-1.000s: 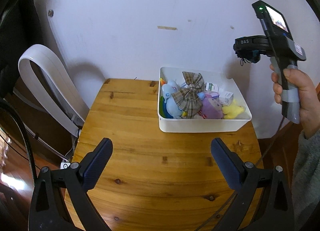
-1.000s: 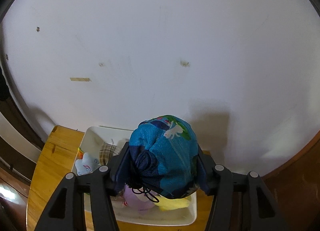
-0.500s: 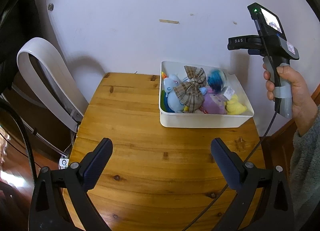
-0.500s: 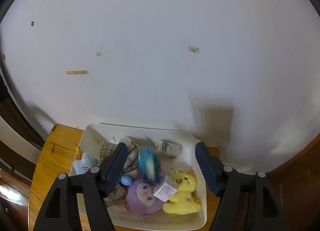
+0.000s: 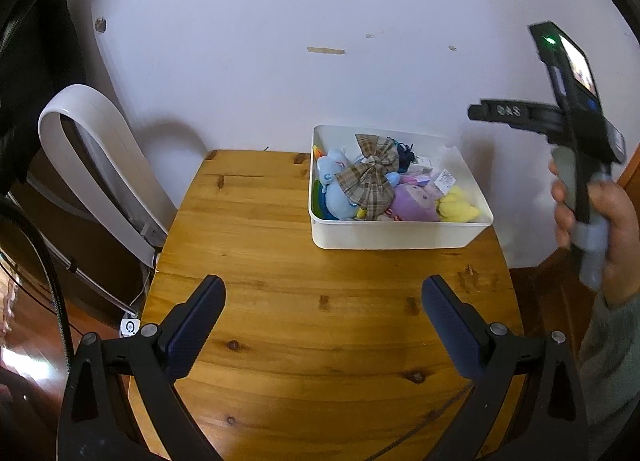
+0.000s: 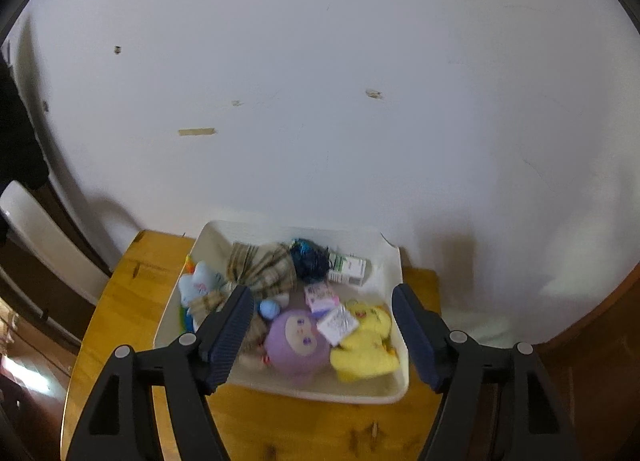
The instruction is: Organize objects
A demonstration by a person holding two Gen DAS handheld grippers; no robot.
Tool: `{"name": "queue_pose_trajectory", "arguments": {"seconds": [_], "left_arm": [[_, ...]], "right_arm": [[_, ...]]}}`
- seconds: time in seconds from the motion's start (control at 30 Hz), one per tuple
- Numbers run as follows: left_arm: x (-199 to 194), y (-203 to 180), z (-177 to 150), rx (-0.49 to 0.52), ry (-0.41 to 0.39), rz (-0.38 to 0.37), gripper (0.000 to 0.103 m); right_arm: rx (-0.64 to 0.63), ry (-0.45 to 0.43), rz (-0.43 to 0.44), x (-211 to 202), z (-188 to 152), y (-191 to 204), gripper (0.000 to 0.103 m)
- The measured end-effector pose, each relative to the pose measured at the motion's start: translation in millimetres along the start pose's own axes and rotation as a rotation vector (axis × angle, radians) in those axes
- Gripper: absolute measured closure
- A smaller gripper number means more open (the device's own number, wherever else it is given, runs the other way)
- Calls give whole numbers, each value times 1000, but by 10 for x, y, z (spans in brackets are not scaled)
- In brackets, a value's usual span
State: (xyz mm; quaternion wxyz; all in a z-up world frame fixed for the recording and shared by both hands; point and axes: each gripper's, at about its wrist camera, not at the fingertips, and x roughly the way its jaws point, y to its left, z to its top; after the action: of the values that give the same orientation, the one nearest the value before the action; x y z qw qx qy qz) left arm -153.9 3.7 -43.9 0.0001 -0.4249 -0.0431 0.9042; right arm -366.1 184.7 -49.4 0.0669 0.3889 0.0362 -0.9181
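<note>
A white bin [image 5: 400, 235] stands at the table's far right corner, against the wall. It holds a plaid bow [image 5: 370, 177], a blue plush [image 5: 334, 189], a purple plush [image 6: 296, 341], a yellow plush [image 6: 366, 345] and small boxes. A dark blue drawstring pouch [image 6: 306, 257] lies at the bin's back, beside the bow. My right gripper [image 6: 322, 331] hovers open above the bin's near side with nothing between its fingers. A hand [image 5: 612, 221] holds its handle to the right of the bin. My left gripper [image 5: 322, 325] stands open over the bare wooden table [image 5: 280, 261].
A white curved chair back [image 5: 92, 157] leans by the table's left edge. The white wall rises right behind the bin. A cable runs across the table's front right edge. Dark floor lies beyond the right edge.
The right gripper opened and let go of the blue pouch, which dropped into the back of the bin. The gripper then drew back from the bin. The left gripper stayed put.
</note>
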Motion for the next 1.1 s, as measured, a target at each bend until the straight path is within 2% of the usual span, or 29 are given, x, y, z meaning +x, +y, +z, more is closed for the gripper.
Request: {"name": "queue_pose_trajectory", "arguments": {"seconds": [0.1,0.2,0.53,0.87,1.1], "left_arm": [[-88,-21,-17,5,-8,-6,4],[-179,-32,-26,7,-12,-9,4],[-487,-79,-148,28,-27,-18,4],[-522,-99,-392,43,40,-25,4],[-640,-148,-508,58,27,-31,4]], "right_arm": [[-2,-7,-1,-237,-141,-24,30],[12,-8,-24,-470,-282,-52,23],[48,-20,-1,-1211,-755,-58,23],[107,21,0,-1648,-1332,20,23],[118,18,-38,-1933,-1589,145,23]]}}
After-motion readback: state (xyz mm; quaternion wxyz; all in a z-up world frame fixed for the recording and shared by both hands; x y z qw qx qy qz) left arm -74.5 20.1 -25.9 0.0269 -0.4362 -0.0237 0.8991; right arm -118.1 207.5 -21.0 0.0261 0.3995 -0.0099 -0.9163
